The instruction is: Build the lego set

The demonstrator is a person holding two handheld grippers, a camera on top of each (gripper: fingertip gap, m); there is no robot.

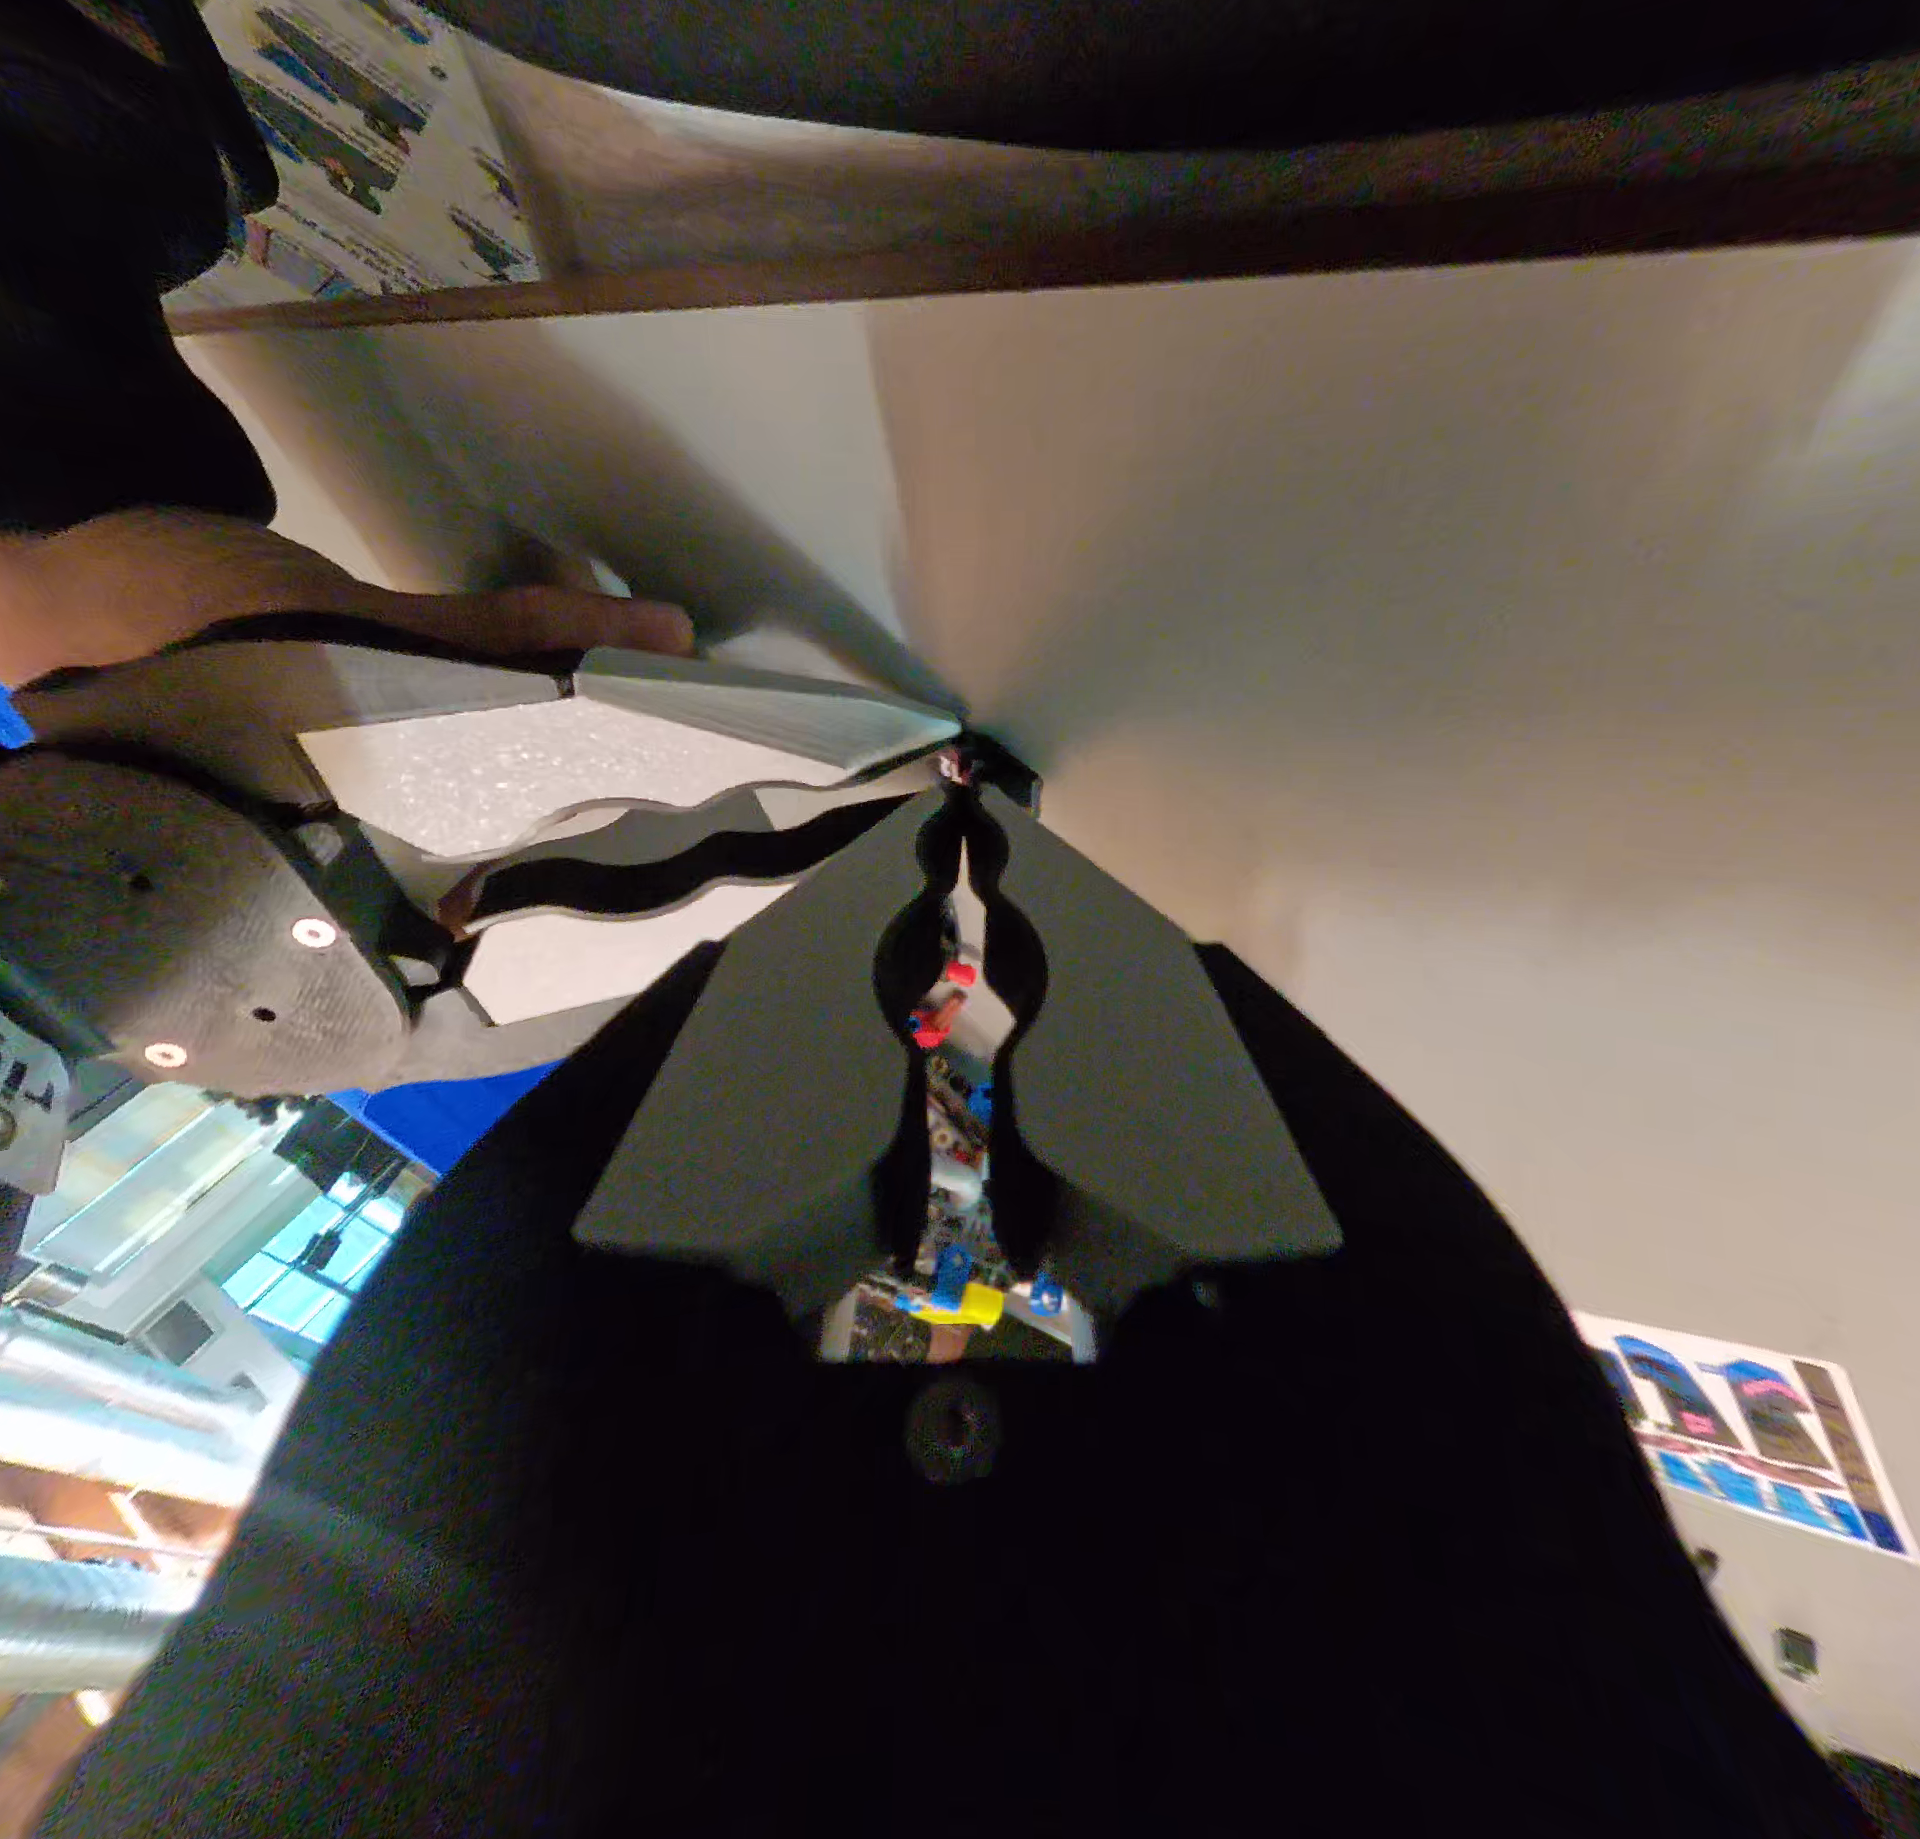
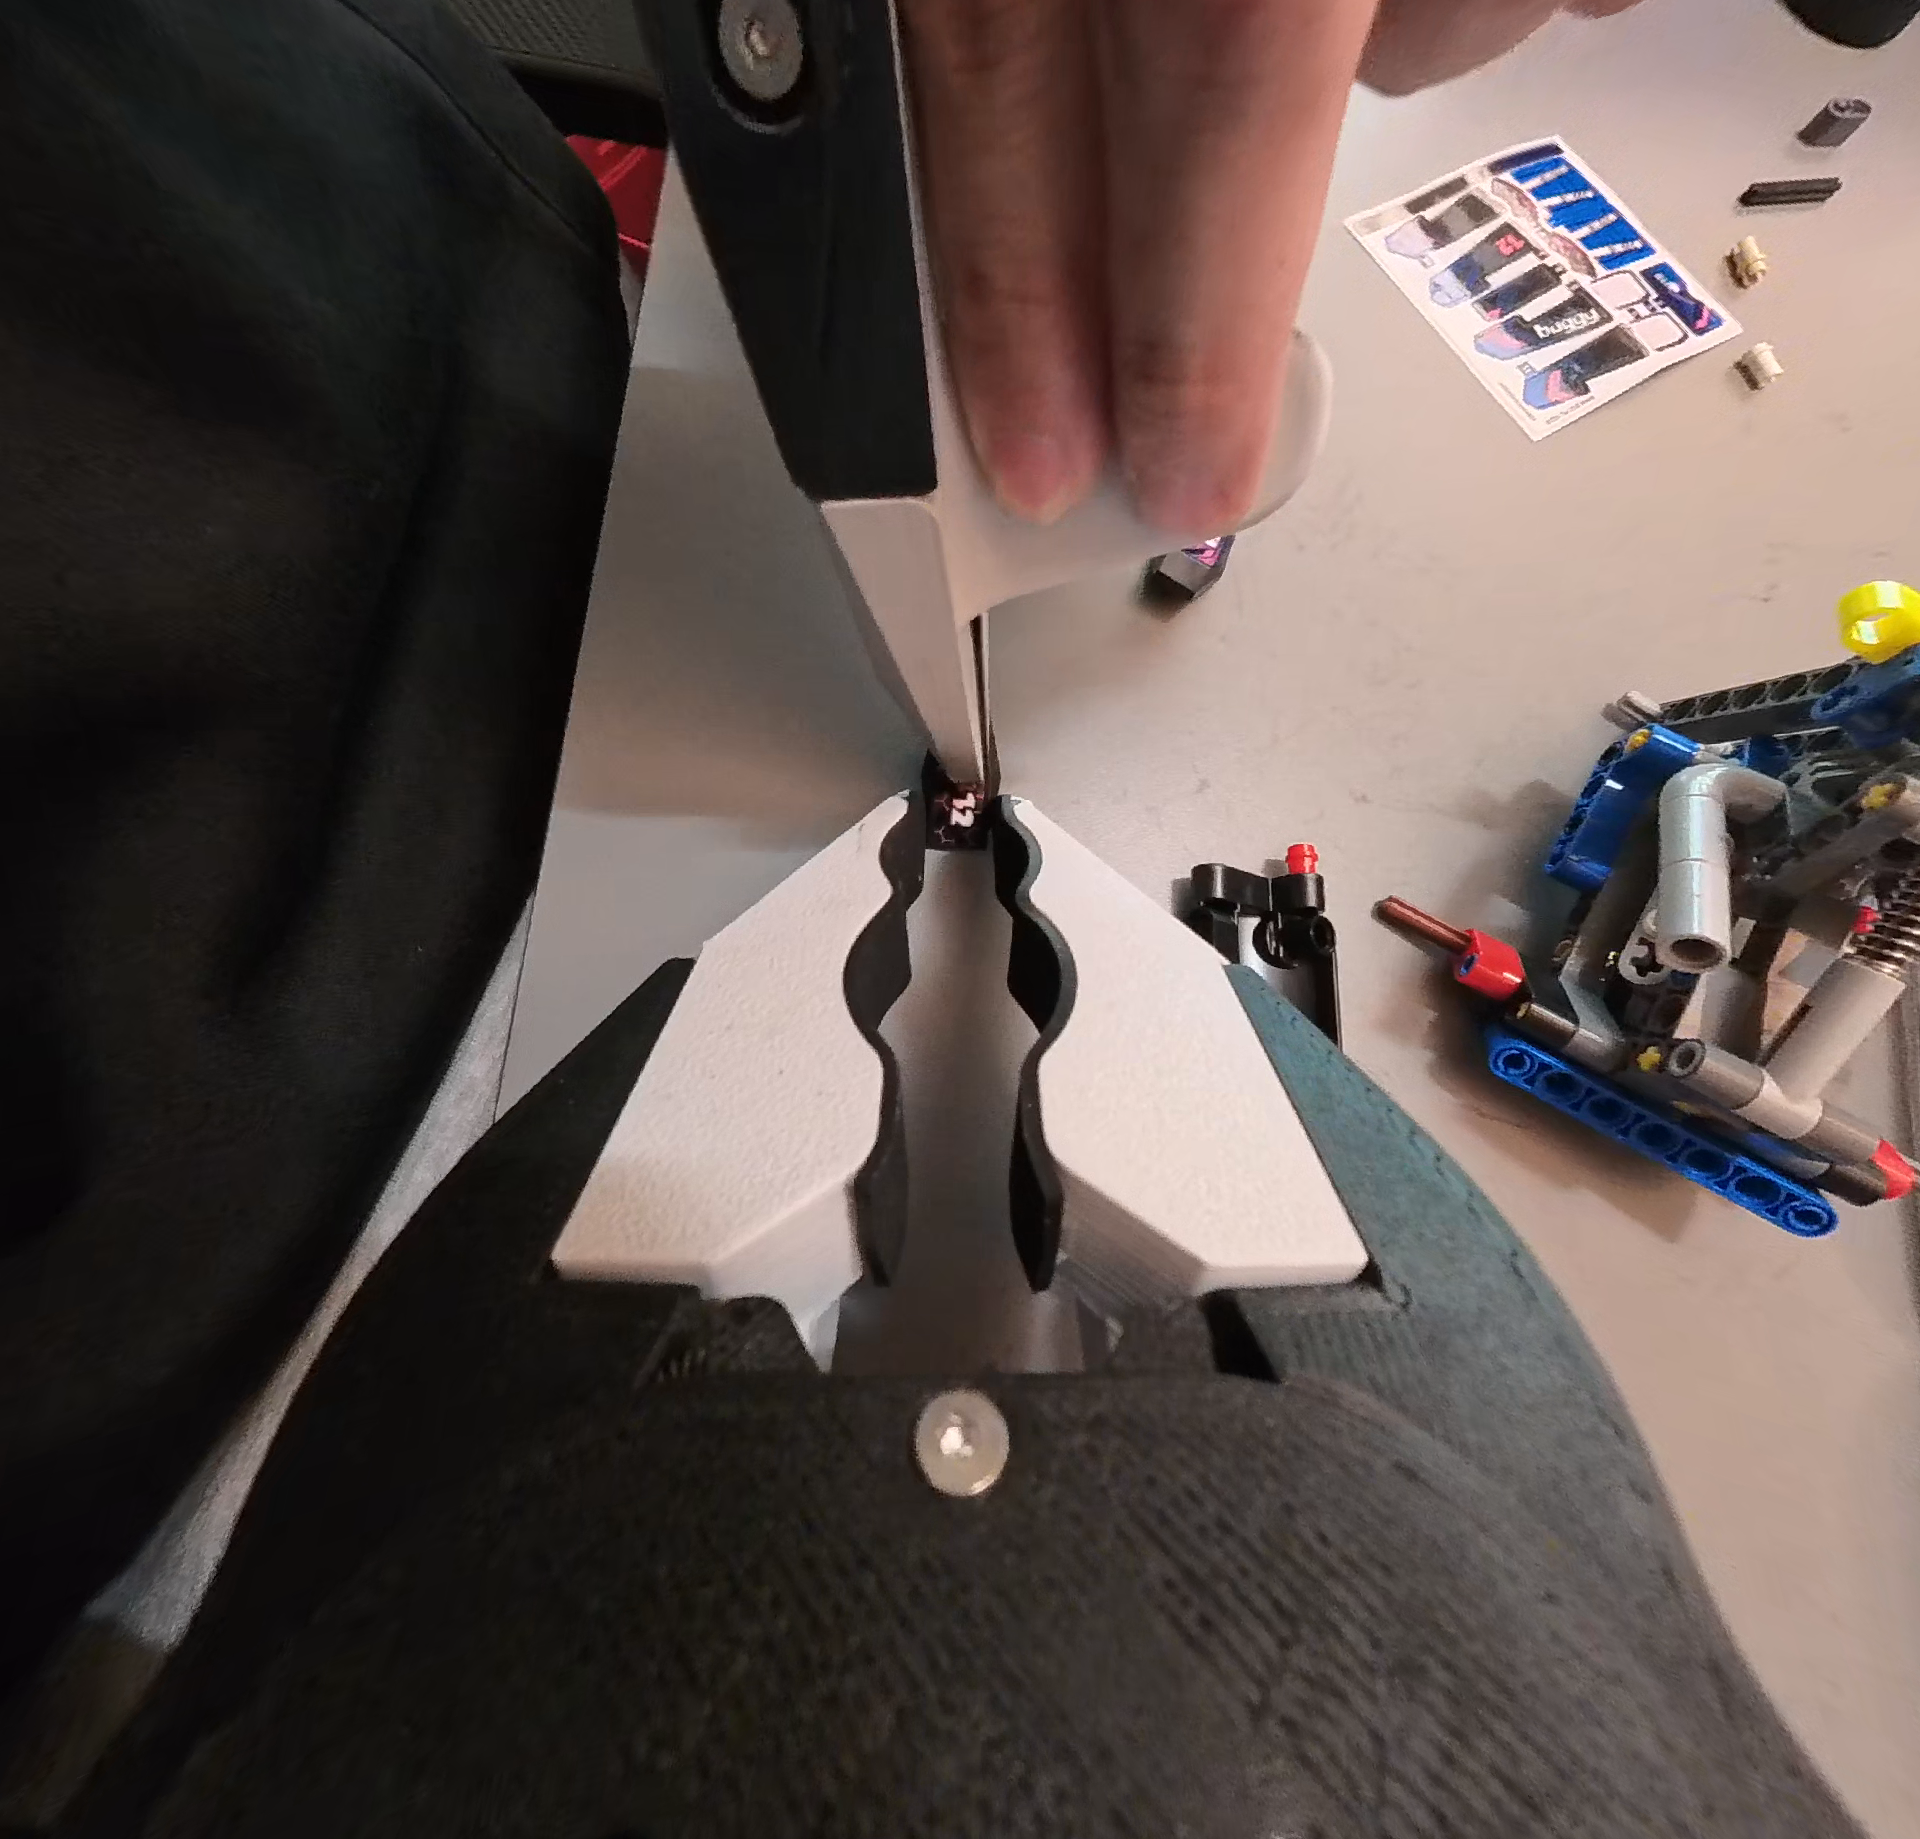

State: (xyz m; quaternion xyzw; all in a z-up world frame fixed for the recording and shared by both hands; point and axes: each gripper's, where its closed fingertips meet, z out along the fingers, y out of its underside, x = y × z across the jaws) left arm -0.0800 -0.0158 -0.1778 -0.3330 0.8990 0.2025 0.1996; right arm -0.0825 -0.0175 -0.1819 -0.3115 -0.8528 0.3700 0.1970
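Right tongs [image 2: 958,823] clamped on small black block [image 2: 957,821], left tongs [image 2: 977,755] pinched together on its sticker at twelve o'clock; sticker sheet [image 2: 1538,283] and half-built toy [image 2: 1756,916] on surface [image 2: 1351,646] at two o'clock.

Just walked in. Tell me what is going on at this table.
A person works two handheld grippers over a grey table. The right gripper pinches a small black piece with a sticker on it at its fingertips. The left gripper, shut, comes down with its tips on the piece's top edge. A sticker sheet and a half-built blue and grey toy model lie to the right.
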